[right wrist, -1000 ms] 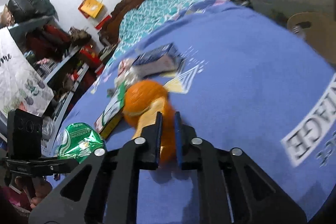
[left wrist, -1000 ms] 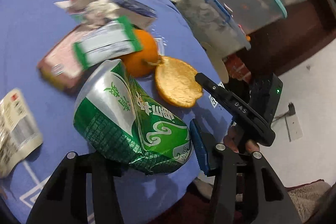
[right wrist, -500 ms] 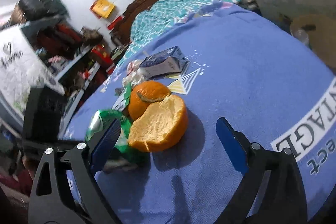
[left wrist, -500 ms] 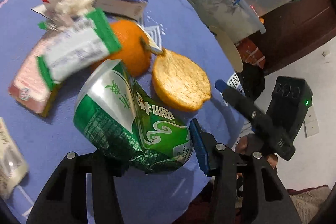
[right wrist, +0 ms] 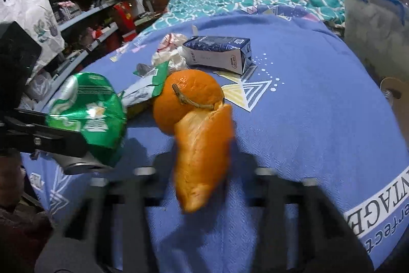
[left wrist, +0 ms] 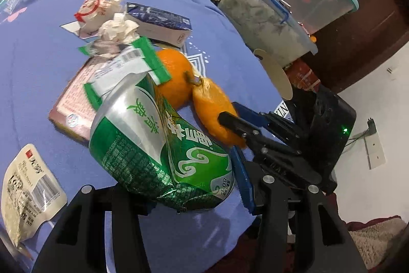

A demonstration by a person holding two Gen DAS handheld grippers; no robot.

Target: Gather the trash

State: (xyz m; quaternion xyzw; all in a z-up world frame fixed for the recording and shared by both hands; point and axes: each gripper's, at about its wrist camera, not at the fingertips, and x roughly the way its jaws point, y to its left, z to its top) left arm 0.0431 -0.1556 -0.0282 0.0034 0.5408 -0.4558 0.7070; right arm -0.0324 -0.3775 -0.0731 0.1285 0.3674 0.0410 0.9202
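Right wrist view: orange peel (right wrist: 202, 155) between blurred jaws closing on it, just near of whole orange (right wrist: 188, 100) on blue cloth (right wrist: 306, 106). Left gripper (left wrist: 189, 196) pinching crushed green can (left wrist: 158, 145), held above cloth. Best to squeeze peel across its middle, lift straight up, avoid nudging orange or snagging cloth.
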